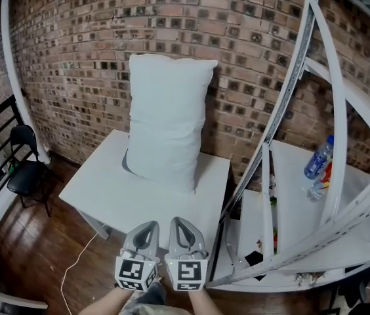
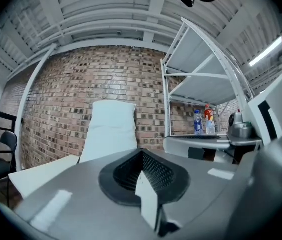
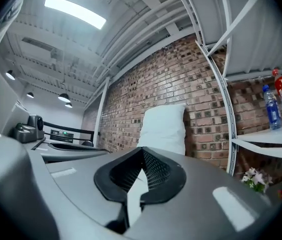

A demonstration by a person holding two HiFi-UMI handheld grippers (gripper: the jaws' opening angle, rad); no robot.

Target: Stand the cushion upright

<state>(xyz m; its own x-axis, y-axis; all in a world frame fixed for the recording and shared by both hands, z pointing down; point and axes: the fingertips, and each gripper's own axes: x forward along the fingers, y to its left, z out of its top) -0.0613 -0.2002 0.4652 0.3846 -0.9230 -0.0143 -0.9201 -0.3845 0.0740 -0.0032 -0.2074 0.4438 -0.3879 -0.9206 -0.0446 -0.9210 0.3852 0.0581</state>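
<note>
A white cushion stands upright on the white table, leaning against the brick wall; it also shows in the left gripper view as the cushion and in the right gripper view as the cushion. Both grippers are side by side near the table's front edge, well short of the cushion. My left gripper is shut with nothing in it. My right gripper is shut and empty too.
A white metal shelving rack stands right of the table, with bottles on a shelf. A black chair sits at the left on the wooden floor. A white cable trails under the table.
</note>
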